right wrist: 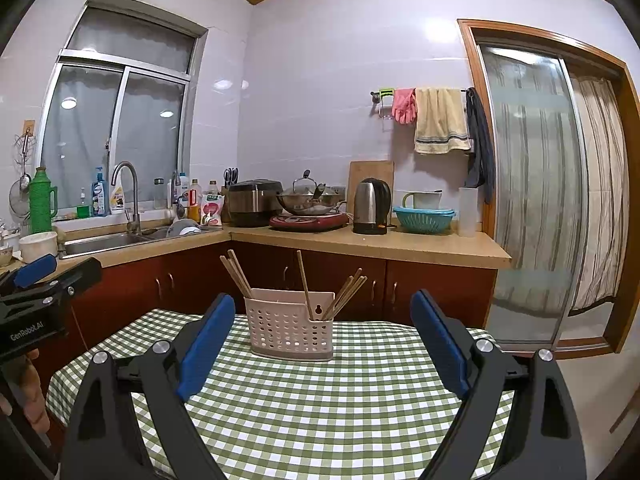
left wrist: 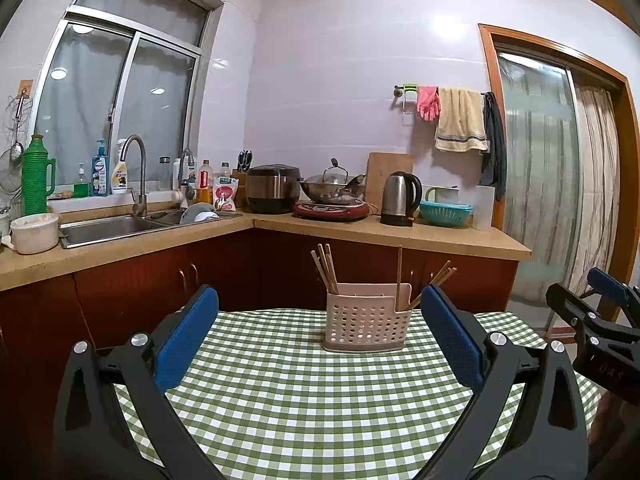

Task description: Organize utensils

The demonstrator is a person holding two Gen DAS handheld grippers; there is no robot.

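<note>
A pale pink perforated utensil holder stands near the far edge of the green checked table; it also shows in the right wrist view. Several wooden chopsticks lean in its left part, one stands upright at centre-right and a few lean right. My left gripper is open and empty, held above the table short of the holder. My right gripper is open and empty, also short of the holder. Each gripper shows at the edge of the other's view.
Behind the table runs an L-shaped kitchen counter with sink, rice cooker, wok, kettle and teal basket. Red-brown cabinets stand below it. A sliding glass door is at the right.
</note>
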